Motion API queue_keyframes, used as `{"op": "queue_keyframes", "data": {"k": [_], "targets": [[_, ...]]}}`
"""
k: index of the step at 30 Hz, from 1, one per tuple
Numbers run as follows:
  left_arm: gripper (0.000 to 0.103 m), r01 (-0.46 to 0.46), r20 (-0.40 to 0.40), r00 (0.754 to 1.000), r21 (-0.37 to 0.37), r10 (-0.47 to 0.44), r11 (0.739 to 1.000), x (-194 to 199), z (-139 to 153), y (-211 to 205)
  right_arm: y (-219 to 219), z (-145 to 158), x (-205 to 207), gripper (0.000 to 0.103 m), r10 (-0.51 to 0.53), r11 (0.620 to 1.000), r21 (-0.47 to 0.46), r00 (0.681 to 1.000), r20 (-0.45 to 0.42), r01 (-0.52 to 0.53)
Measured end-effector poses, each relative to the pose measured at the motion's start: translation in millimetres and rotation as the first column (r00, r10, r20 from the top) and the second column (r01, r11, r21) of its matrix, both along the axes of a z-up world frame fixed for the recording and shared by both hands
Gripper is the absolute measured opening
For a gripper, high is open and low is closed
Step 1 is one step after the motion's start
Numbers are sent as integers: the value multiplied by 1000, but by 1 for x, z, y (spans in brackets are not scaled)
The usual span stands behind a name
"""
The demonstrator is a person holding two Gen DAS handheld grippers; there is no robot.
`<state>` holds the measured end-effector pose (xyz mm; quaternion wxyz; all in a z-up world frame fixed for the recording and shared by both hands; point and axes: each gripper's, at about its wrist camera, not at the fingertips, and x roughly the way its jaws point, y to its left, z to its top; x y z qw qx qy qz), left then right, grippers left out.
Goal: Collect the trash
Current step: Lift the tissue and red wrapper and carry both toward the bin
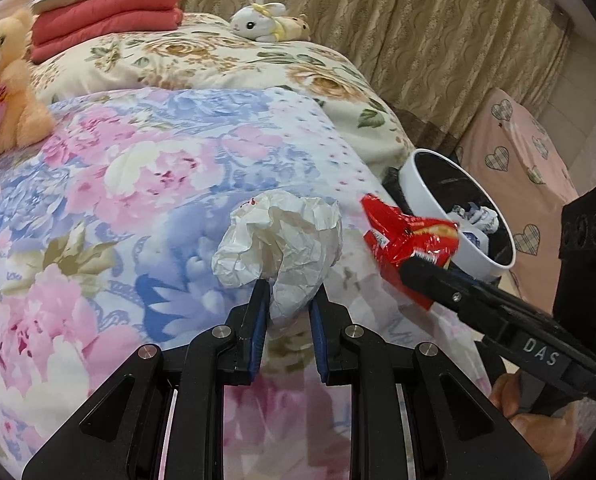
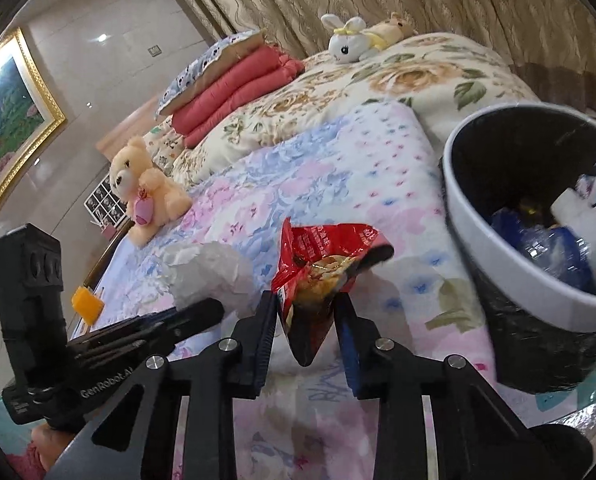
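My left gripper is shut on a crumpled white paper wad and holds it just above the floral bedspread. My right gripper is shut on a red snack wrapper; in the left wrist view the wrapper hangs beside the rim of the white trash bin. The bin stands at the bed's right edge, black inside, with blue and white trash in it. The paper wad also shows left of the wrapper in the right wrist view.
A tan teddy bear sits on the bed at the left. A white plush rabbit and folded red blankets lie at the far end. Curtains hang behind. A pink heart-patterned cover stands beyond the bin.
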<state>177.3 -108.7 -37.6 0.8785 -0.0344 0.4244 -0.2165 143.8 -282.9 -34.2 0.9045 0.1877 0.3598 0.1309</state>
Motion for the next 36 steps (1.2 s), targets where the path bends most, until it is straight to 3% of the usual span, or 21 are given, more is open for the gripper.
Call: {"op": "queue_keyframes", "data": {"k": [21,36], "targets": [[19,62,23,998,14,-62,998,-1,9,-32,-23,15,-14,17,-30,999,30,998,48,28],[19,127,60,990,24,-129,992,-1,28,-69,-66,33,-27,10,-124,991,71,988,93,117]]}}
